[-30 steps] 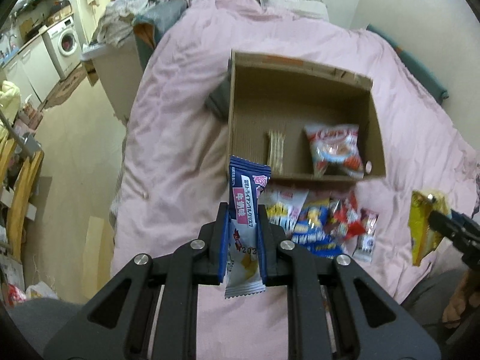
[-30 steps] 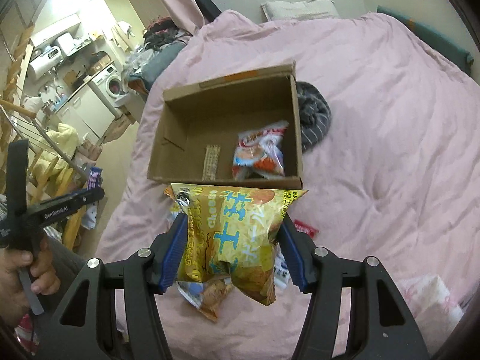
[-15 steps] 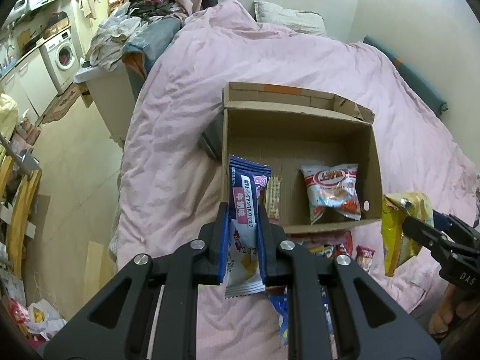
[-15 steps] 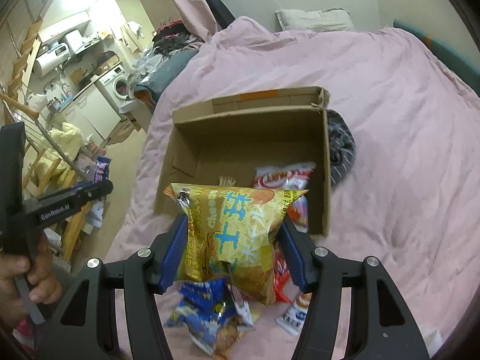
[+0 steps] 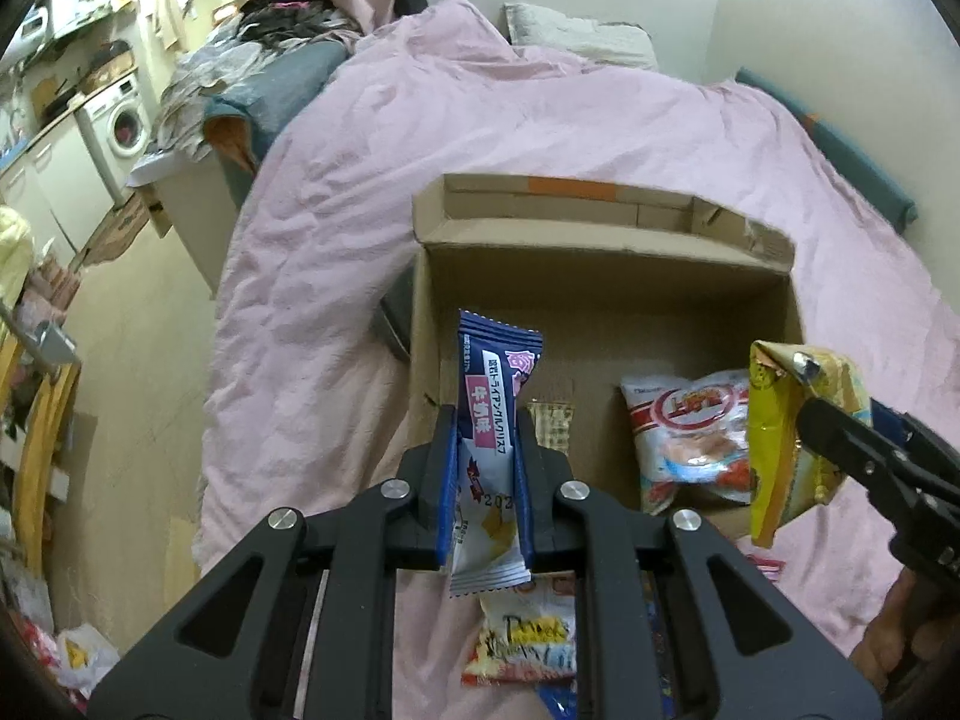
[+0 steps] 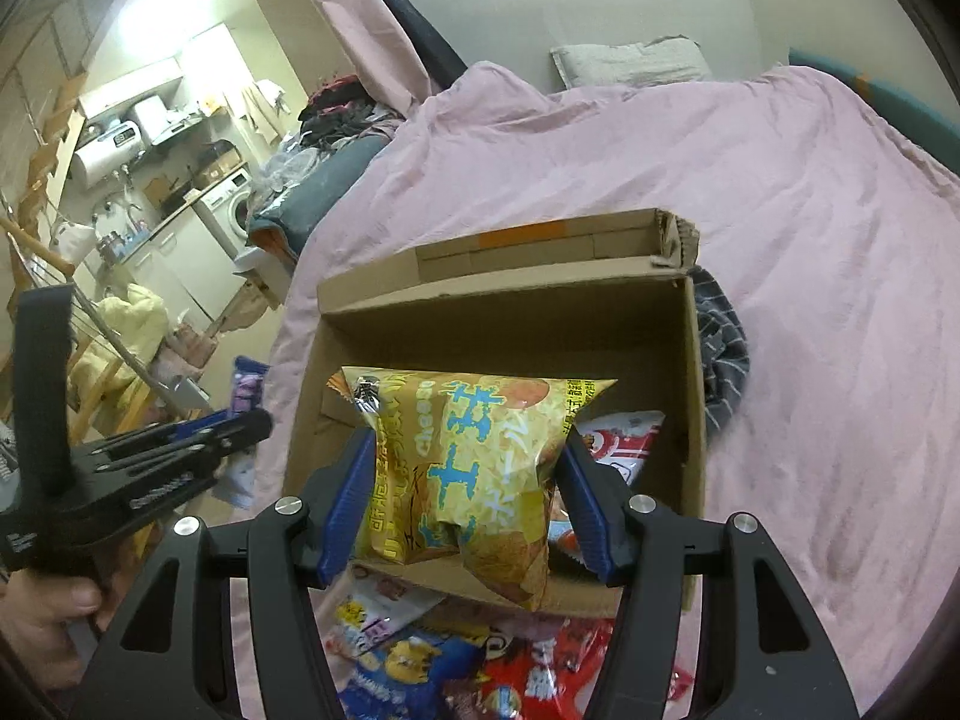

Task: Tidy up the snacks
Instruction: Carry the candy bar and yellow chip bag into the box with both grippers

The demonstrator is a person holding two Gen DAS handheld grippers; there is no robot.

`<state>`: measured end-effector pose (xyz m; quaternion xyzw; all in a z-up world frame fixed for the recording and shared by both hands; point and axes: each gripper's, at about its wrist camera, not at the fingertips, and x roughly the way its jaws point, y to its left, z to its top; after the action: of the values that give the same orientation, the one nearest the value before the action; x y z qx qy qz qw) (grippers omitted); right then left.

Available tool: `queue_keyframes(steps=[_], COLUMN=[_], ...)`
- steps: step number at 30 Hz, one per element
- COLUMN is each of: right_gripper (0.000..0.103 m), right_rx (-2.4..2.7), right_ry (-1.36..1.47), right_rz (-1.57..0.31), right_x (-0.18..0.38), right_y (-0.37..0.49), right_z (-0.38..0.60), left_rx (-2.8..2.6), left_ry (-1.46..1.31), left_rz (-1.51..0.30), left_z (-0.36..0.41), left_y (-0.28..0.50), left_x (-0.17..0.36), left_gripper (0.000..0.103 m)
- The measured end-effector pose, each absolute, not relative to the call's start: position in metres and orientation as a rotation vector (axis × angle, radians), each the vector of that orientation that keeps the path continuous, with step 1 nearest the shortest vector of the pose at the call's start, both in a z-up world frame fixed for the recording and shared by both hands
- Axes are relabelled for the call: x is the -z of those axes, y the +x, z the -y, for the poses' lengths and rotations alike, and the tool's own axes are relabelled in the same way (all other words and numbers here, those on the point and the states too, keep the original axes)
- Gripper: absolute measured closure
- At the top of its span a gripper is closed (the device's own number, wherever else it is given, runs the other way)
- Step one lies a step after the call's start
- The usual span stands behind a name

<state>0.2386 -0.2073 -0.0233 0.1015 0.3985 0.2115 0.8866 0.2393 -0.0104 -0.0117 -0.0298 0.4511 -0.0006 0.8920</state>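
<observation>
An open cardboard box (image 5: 606, 276) (image 6: 504, 324) lies on the pink duvet. My left gripper (image 5: 485, 438) is shut on a slim navy and white snack packet (image 5: 489, 420), held upright over the box's near left corner. My right gripper (image 6: 465, 456) is shut on a yellow cheese snack bag (image 6: 468, 468), held over the box's near edge; it also shows in the left wrist view (image 5: 786, 432). Inside the box lie a red and white snack bag (image 5: 684, 438) and a thin cracker pack (image 5: 549, 423).
Several loose snack packets (image 6: 456, 654) (image 5: 528, 642) lie on the duvet in front of the box. A dark striped cloth (image 6: 723, 360) sits against the box's right side. The bed's left edge drops to the floor (image 5: 138, 360), with laundry and a washing machine (image 5: 120, 126) beyond.
Both grippers have moved forward towards the box with their packets. The box now looks nearer and the loose snack pile has slid under the fingers.
</observation>
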Motion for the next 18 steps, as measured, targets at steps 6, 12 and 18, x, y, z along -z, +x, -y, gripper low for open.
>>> queue_keyframes(steps=[6,12,18], right_gripper=[0.041,0.041,0.040], right_rx=[-0.408,-0.404,-0.387], right_ry=[0.231,0.258,0.253], right_rz=[-0.880,-0.906,-0.934], right_x=[0.047,0.055,0.063], right_y=[0.253,0.259,0.266], right_z=[0.211,0.210,0.208], left_rx=[0.018,0.034,0.050], left_ry=[-0.095,-0.119,-0.126], left_rz=[-1.000,-1.008,-0.996], left_z=[0.015,0.017,0.013], left_y=[0.253,0.255,0.255], left_x=[0.040,0.045,0.046], left_gripper=[0.090,0.090,0.090])
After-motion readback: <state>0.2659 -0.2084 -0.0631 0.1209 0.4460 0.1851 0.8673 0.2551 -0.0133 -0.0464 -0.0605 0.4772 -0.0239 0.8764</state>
